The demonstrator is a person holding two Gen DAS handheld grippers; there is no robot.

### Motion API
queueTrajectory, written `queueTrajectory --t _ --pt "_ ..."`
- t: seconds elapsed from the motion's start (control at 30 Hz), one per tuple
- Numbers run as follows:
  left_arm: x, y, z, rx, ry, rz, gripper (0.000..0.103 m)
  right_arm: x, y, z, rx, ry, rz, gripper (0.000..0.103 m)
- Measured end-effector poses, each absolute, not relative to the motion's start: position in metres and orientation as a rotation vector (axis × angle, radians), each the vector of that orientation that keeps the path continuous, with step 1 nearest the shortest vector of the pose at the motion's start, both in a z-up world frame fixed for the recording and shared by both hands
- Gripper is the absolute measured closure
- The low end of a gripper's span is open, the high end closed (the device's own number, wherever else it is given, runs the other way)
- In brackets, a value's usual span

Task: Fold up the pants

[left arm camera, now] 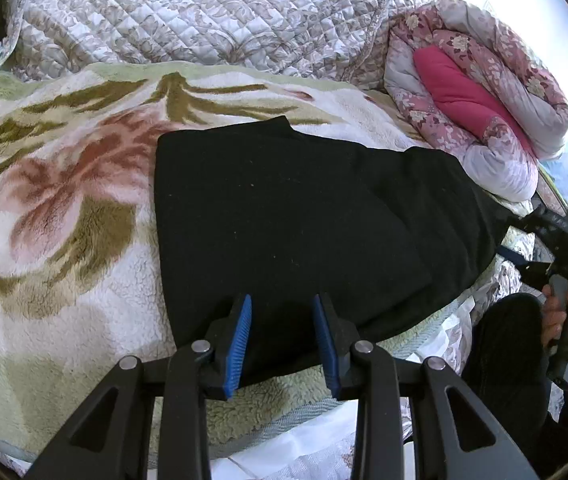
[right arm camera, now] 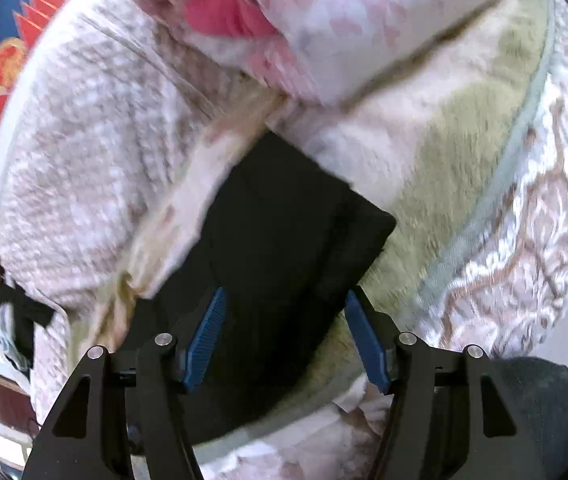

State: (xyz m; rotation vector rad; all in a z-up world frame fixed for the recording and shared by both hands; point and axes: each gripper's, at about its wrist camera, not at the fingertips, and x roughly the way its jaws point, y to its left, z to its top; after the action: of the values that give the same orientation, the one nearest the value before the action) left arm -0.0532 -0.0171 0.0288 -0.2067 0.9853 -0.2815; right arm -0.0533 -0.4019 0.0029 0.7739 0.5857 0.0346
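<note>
The black pants point(left arm camera: 304, 220) lie folded in a flat block on a fleece flower blanket point(left arm camera: 52, 208) on the bed. My left gripper point(left arm camera: 282, 304) is open and empty, its blue pads just above the near edge of the pants. In the right wrist view, which is blurred, the pants point(right arm camera: 284, 248) run away from my right gripper point(right arm camera: 286, 300), which is open and empty over their near end. The right gripper also shows in the left wrist view point(left arm camera: 564, 236), held in a hand at the right end of the pants.
A rolled pink flowered quilt point(left arm camera: 476, 92) lies at the far right, touching the pants' far corner. A grey quilted bedspread point(left arm camera: 204, 12) covers the back of the bed. The bed's front edge point(left arm camera: 284, 440) is right under my left gripper. A blue and red patterned cloth point(right arm camera: 0, 60) hangs at far left.
</note>
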Motion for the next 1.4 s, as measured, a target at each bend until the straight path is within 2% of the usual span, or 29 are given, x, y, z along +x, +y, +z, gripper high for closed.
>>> queueTrajectory --t 0.13,0.23,0.37,0.57,0.67,0.77,0.83,0.93,1.2,1.4 --pt "-0.053 -0.017 0.029 -0.206 0.985 -0.281 0.068 -0.041 -0.408 -0.018 0.815 0.696 -0.031 0.04" --pt "-0.053 -0.017 0.029 -0.208 0.986 -0.283 0.068 -0.036 -0.411 -0.02 0.824 0.695 -0.048 0.04" --pt "-0.053 -0.018 0.029 -0.208 0.985 -0.28 0.068 -0.026 -0.416 -0.02 0.847 0.671 -0.079 0.04" --pt "-0.053 -0.017 0.028 -0.214 0.985 -0.281 0.068 -0.048 -0.404 0.007 0.798 0.53 -0.036 0.043" --pt "-0.051 -0.018 0.026 -0.215 0.983 -0.281 0.068 -0.03 -0.411 -0.008 0.813 0.594 -0.026 0.048" --pt "-0.051 -0.018 0.027 -0.212 0.981 -0.282 0.068 -0.011 -0.419 -0.023 0.83 0.66 -0.013 0.057" --pt "-0.051 -0.016 0.027 -0.216 0.982 -0.286 0.068 -0.01 -0.412 -0.009 0.771 0.637 0.016 0.065" --pt "-0.053 -0.012 0.029 -0.222 0.979 -0.282 0.068 -0.014 -0.394 0.02 0.675 0.589 0.074 0.068" --pt "-0.052 0.006 0.037 -0.26 0.95 -0.243 0.068 -0.003 -0.305 0.083 0.44 0.54 0.316 0.069" --pt "-0.056 0.035 0.042 -0.301 0.923 -0.182 0.068 -0.003 -0.221 0.087 0.297 0.581 0.509 0.069"
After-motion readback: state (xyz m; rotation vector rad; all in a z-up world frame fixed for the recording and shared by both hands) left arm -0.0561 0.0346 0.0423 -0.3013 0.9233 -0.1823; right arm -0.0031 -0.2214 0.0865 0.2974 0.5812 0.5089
